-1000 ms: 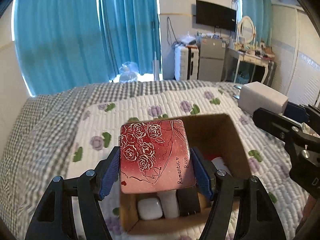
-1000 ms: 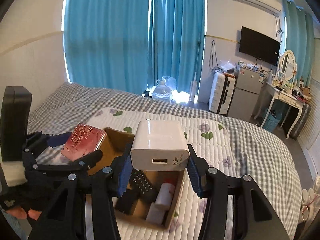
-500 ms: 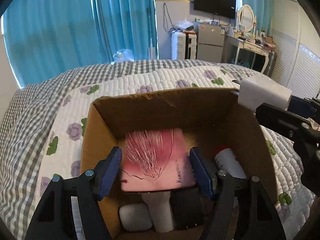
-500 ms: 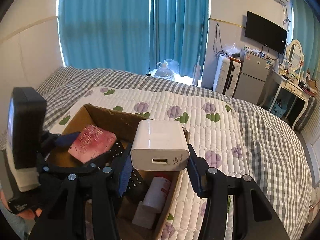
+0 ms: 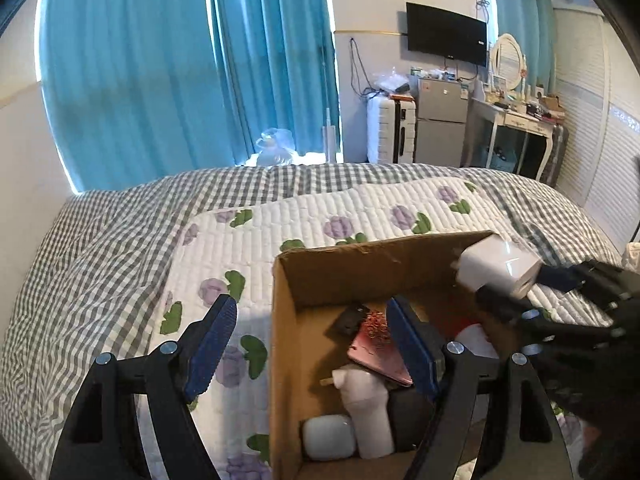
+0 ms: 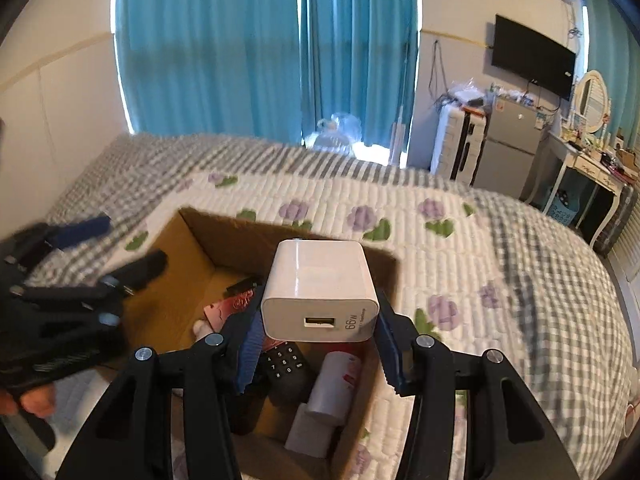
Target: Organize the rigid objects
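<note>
The right gripper (image 6: 318, 344) holds the white charger (image 6: 320, 294) between its jaws, directly above the cardboard box (image 5: 340, 264) on the bed (image 5: 120, 240). The left gripper (image 5: 312, 344) is empty, jaws wide apart, straddling the box's left wall.

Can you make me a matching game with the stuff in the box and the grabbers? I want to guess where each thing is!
Things:
1. white charger
2. red tin
3. left gripper
4. white earbud case

Places or states:
A. open, holding nothing
B. lying tilted inside the box, on top of other things
C. pinched in the right gripper above the box
D. in the box's near corner, beside a white bottle

Pairs: 1-C, 2-B, 3-A, 4-D
</note>
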Motion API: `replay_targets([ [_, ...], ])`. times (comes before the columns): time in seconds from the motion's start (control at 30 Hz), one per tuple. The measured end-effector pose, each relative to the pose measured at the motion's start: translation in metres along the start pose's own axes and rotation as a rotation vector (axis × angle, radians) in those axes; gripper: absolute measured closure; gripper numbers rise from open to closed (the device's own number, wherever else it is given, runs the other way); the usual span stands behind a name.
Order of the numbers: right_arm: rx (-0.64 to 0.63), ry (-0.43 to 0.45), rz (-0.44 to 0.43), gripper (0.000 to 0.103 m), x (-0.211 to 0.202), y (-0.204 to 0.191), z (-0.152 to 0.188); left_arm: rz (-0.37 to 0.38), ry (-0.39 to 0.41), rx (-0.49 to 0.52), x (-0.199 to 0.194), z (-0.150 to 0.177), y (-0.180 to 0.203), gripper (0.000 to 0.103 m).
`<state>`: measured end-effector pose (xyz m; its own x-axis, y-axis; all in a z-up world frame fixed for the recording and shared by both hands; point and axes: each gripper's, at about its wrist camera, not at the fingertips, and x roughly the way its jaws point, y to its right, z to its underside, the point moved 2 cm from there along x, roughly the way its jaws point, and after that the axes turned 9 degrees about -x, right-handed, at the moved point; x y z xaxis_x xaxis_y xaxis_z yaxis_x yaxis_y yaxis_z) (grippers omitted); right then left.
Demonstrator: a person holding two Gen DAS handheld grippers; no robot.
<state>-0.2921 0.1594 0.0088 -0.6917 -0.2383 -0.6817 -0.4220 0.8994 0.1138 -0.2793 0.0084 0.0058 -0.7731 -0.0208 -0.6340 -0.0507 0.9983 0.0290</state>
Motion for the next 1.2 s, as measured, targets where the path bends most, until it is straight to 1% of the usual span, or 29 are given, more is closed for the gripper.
replay_targets([
  [0.13,-0.011,-0.030,0.001,0.053,0.028,-0.001,0.004,-0.002,0.006,-0.008,0.009,0.004,-0.009,0.023],
  [0.23,0.010,-0.025,-0.004,0.052,0.033,0.005,0.007,0.003,0.012,-0.002,0.012,0.008,-0.010,0.023],
  [0.27,0.016,-0.014,-0.007,0.050,0.031,0.007,0.006,0.004,0.013,0.002,0.012,0.009,-0.010,0.023],
  [0.33,0.024,0.027,0.009,0.039,0.021,0.012,0.004,0.007,0.020,0.007,0.009,0.010,-0.009,0.023],
  [0.4,0.030,0.051,0.022,0.038,0.007,0.015,-0.001,0.011,0.024,0.002,0.002,0.009,-0.009,0.023],
  [0.43,0.037,0.068,0.038,0.038,-0.005,0.018,-0.003,0.016,0.025,-0.001,-0.003,0.007,-0.008,0.023],
  [0.53,0.053,0.075,0.063,0.038,-0.032,0.021,-0.010,0.023,0.059,-0.003,-0.031,0.001,-0.006,0.023],
  [0.63,0.068,0.096,0.083,0.038,-0.074,0.023,-0.017,0.038,0.116,0.002,-0.072,-0.009,-0.003,0.023],
  [0.7,0.055,0.113,0.110,0.038,-0.103,0.017,-0.021,0.054,0.165,-0.001,-0.107,-0.018,-0.002,0.023],
  [0.73,0.043,0.134,0.127,0.038,-0.124,0.014,-0.024,0.057,0.182,-0.001,-0.118,-0.021,-0.002,0.023],
  [0.83,0.030,0.187,0.151,0.038,-0.175,0.005,-0.030,0.068,0.255,0.010,-0.167,-0.031,-0.003,0.023],
  [0.93,0.025,0.236,0.174,0.038,-0.221,-0.003,-0.033,0.074,0.312,0.020,-0.204,-0.034,-0.006,0.023],
  [1.0,0.012,0.261,0.201,0.037,-0.244,-0.010,-0.034,0.066,0.350,0.017,-0.226,-0.033,-0.010,0.020],
  [1.07,-0.004,0.294,0.234,0.033,-0.267,-0.019,-0.031,0.067,0.388,0.005,-0.246,-0.029,-0.015,0.016],
  [1.1,-0.004,0.315,0.245,0.028,-0.277,-0.024,-0.027,0.075,0.407,-0.001,-0.254,-0.025,-0.018,0.012],
  [1.13,0.003,0.338,0.248,0.022,-0.285,-0.028,-0.022,0.084,0.423,-0.002,-0.260,-0.021,-0.020,0.010],
  [1.17,0.008,0.353,0.245,0.018,-0.290,-0.030,-0.018,0.091,0.436,-0.001,-0.263,-0.017,-0.022,0.004],
  [1.2,0.014,0.367,0.239,0.011,-0.293,-0.033,-0.013,0.095,0.449,-0.002,-0.267,-0.012,-0.023,0.000],
])
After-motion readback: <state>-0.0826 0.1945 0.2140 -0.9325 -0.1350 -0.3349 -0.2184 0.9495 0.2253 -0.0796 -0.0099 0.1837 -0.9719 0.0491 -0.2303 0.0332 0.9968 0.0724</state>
